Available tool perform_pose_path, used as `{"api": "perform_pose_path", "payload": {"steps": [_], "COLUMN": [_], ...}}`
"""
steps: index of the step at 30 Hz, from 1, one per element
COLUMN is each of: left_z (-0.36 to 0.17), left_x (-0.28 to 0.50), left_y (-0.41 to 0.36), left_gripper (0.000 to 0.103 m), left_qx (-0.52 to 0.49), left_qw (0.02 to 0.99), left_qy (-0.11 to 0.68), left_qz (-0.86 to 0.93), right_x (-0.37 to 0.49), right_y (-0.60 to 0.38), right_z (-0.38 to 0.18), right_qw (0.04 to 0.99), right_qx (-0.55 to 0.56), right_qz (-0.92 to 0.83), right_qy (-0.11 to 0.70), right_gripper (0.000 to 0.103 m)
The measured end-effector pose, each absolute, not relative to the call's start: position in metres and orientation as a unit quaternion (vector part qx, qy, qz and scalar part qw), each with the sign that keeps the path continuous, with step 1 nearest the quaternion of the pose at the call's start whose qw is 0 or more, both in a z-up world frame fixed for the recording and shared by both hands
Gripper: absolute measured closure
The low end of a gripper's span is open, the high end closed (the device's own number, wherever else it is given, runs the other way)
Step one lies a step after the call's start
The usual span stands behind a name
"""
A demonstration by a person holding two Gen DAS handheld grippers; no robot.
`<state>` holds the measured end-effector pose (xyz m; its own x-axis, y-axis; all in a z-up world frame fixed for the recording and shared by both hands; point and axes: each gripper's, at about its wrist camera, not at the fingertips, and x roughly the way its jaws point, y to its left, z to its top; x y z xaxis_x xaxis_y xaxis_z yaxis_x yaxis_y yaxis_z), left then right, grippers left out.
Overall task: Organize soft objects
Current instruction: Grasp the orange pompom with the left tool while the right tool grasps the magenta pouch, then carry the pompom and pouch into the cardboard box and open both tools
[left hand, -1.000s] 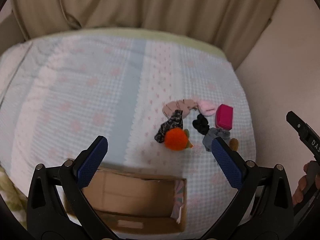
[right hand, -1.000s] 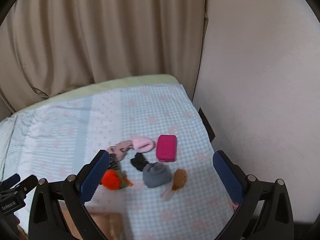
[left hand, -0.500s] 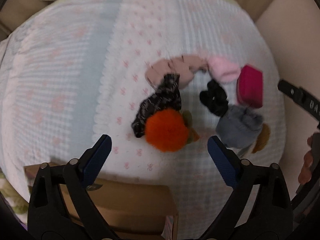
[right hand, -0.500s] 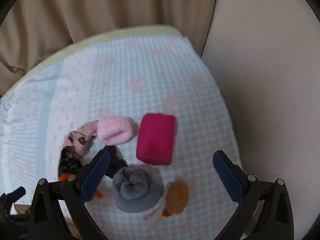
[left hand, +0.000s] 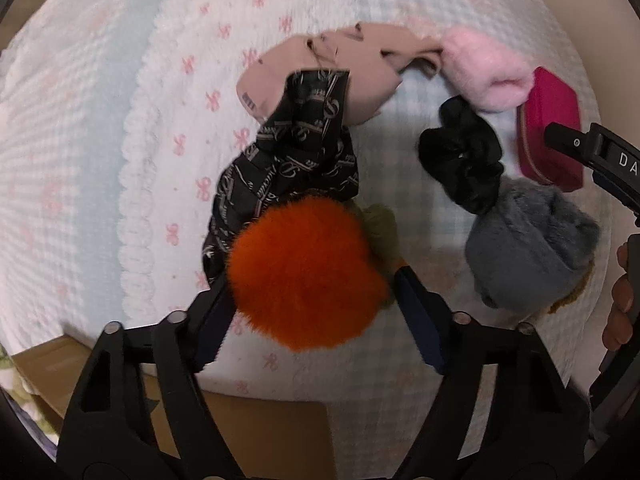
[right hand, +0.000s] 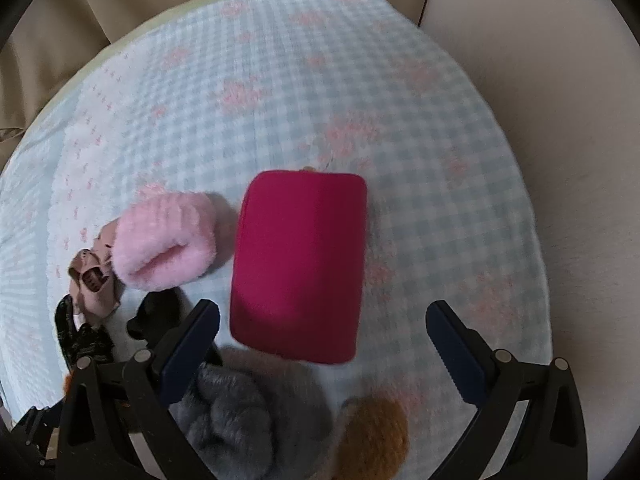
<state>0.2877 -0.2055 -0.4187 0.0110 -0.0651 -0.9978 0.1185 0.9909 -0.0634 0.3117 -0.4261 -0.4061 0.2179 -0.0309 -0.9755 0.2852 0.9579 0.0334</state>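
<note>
Orange pompom [left hand: 304,276]: lay on the bedspread [left hand: 100,128] near the bed's front edge, its fur on the hem of the black printed scarf [left hand: 288,160]; an olive-green fuzzy piece [left hand: 380,224] showed just behind it.
Left gripper [left hand: 312,300]: a second earlier it hung high above the bed with the pompom small and distant; by this moment it had dropped until its jaws flanked the ball on both sides, spread only a little wider than the fur. Whether the pads already pressed the fur could not be told.
Magenta pouch [right hand: 300,264]: flat on the bedspread, just beside the pink fluffy cuff [right hand: 164,248].
Right gripper [right hand: 322,332]: likewise had come down from a high view; its jaws stood wide, short of the pouch's near edge, gripping nothing.
Neighbours: grey furry piece [right hand: 236,412], brown fuzzy piece [right hand: 372,432], black scrunchie [left hand: 464,160] and beige scarf [left hand: 320,68] lay close around.
Cardboard box [left hand: 248,432]: sat just below the bed edge, under the left gripper.
Meaning for the task: both tools seemed to have finished their approach; the likely next step was closing on pompom and pouch, with the box the probable destination.
</note>
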Motion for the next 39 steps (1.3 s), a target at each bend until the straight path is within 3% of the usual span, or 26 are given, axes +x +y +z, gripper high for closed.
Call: {"api": "perform_pose_path", "payload": {"steps": [7, 10, 14, 17, 26, 39], "left_z": [-0.438, -0.443, -0.446, -0.444, -0.423, -0.372], "left_x": [0.294, 0.296, 0.297, 0.3, 0.297, 0.276], "left_y": [-0.207, -0.205, -0.197, -0.188, -0.166, -0.159], "left_gripper": [0.054, 0.062, 0.068, 0.07, 0.071, 0.071], "left_qx": [0.01, -0.003, -0.028, -0.04, -0.061, -0.067], "left_qw": [0.693, 0.691, 0.69, 0.692, 0.706, 0.732], "left_qy": [0.718, 0.72, 0.721, 0.718, 0.702, 0.671], "left_qz": [-0.065, -0.065, -0.066, -0.068, -0.078, -0.093], "right_x": [0.327, 0.333, 0.341, 0.345, 0.345, 0.296], "right_y": [-0.423, -0.425, -0.429, -0.429, -0.43, -0.437], "right_z": [-0.427, -0.433, -0.44, -0.441, -0.427, -0.371], "right_qw": [0.761, 0.758, 0.754, 0.758, 0.773, 0.795], "right_qx": [0.096, 0.099, 0.109, 0.108, 0.107, 0.131], "right_qz": [-0.092, -0.091, -0.091, -0.091, -0.088, -0.094], "right_qy": [0.635, 0.638, 0.641, 0.637, 0.619, 0.585], "right_gripper": [0.001, 0.006, 0.022, 0.034, 0.056, 0.062]}}
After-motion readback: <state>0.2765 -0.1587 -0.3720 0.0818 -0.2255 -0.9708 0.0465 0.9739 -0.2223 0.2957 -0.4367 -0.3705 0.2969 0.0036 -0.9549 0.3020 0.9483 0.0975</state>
